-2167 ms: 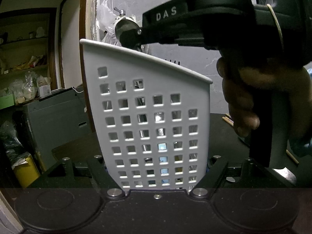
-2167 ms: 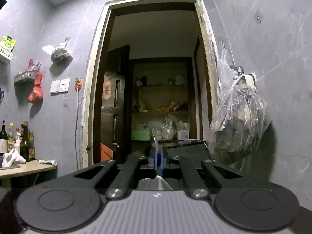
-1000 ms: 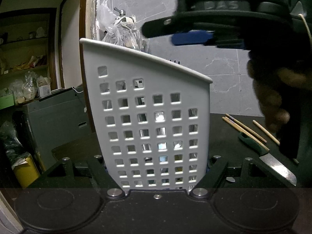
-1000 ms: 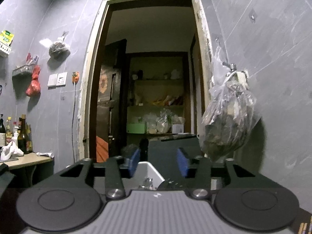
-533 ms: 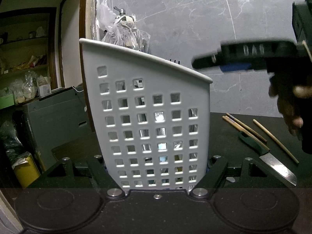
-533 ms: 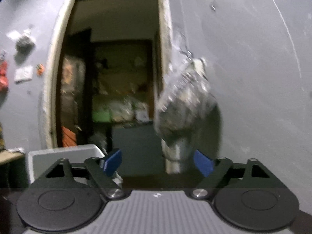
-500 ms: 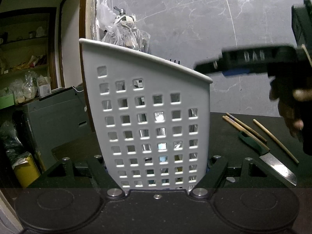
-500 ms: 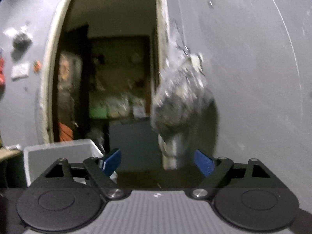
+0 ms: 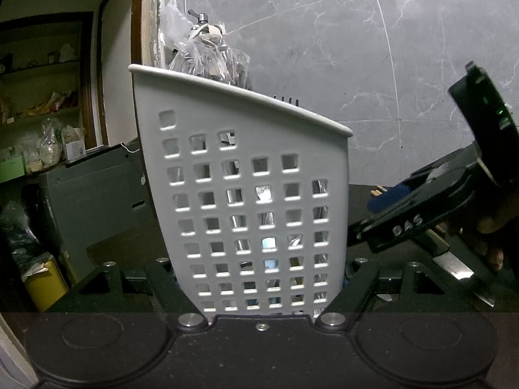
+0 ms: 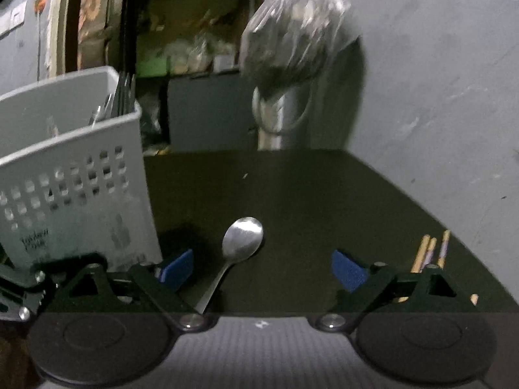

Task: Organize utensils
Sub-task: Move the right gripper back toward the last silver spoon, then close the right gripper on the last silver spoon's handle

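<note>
While the left gripper (image 9: pixel 261 287) stands clamped on the base of the white perforated utensil caddy (image 9: pixel 246 201), steadying it on the dark countertop (image 10: pixel 308 201), the right gripper (image 10: pixel 262 270) hangs low over the counter with its blue-padded jaws spread wide and nothing between the pads. A steel spoon (image 10: pixel 238 249) lies on the counter just beside the caddy, its bowl pointing away and its handle running back under the gripper's left finger. Off to the right rest several wooden chopsticks (image 10: pixel 428 254), and from the other side a knife (image 9: pixel 460 270) shows near them, its blade on the counter. Cutlery already stands inside the caddy.

The risks, as they look from here, lie with the spoon. It sits off-centre, close to the left pad, so a closing pinch could push it sideways against the caddy wall or catch only the thin handle, leaving the heavy bowl to swing and slip out on the lift. Flat metal on a hard counter gives the pads little to bite; coming down too steeply could jam the fingertips on the surface. A knock against the caddy might tip it, should the clamp at its base give way.
</note>
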Tool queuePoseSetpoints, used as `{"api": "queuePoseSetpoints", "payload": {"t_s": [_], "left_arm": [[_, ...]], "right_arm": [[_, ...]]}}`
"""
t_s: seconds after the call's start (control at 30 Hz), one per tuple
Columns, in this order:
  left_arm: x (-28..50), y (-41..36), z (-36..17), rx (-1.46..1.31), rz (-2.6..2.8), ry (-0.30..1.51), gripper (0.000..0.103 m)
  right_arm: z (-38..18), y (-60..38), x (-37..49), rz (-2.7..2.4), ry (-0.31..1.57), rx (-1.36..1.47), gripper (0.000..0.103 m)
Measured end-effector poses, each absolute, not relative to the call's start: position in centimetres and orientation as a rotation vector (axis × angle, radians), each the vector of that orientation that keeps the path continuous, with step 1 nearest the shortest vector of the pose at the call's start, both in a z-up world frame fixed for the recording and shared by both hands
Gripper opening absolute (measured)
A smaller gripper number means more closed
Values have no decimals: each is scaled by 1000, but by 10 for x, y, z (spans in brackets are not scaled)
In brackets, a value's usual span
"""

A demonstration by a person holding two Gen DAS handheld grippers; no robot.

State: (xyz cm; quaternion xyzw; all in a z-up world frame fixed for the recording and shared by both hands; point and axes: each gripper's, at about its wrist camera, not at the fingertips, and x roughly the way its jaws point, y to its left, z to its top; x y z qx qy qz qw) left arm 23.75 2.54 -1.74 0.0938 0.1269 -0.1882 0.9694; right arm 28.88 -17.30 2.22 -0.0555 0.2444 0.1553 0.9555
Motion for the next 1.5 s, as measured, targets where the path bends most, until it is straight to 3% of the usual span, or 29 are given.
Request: {"api": "queuePoseSetpoints", "payload": {"t_s": [0.2,0.37,0.8,1.3,1.4,1.5], "left_arm": [[237,25,-18,190,-380,256,77],[238,25,-18,189,-380,256,77],[237,25,-18,189,-380,256,78],[237,24,-18,190,-377,257,77],[237,25,-18,190,-377,257,77],[237,25,-18,190,-377,256,77]], "right_arm": [[14,-163,300,369,568,-133,59],[11,-160,304,393,595,-116,52],[5,-159,304,397,612,-107,12],[10,-187,217,436,698,43,9],[12,-189,206,475,724,67,12],[16,-189,204,520,727,71,24]]}}
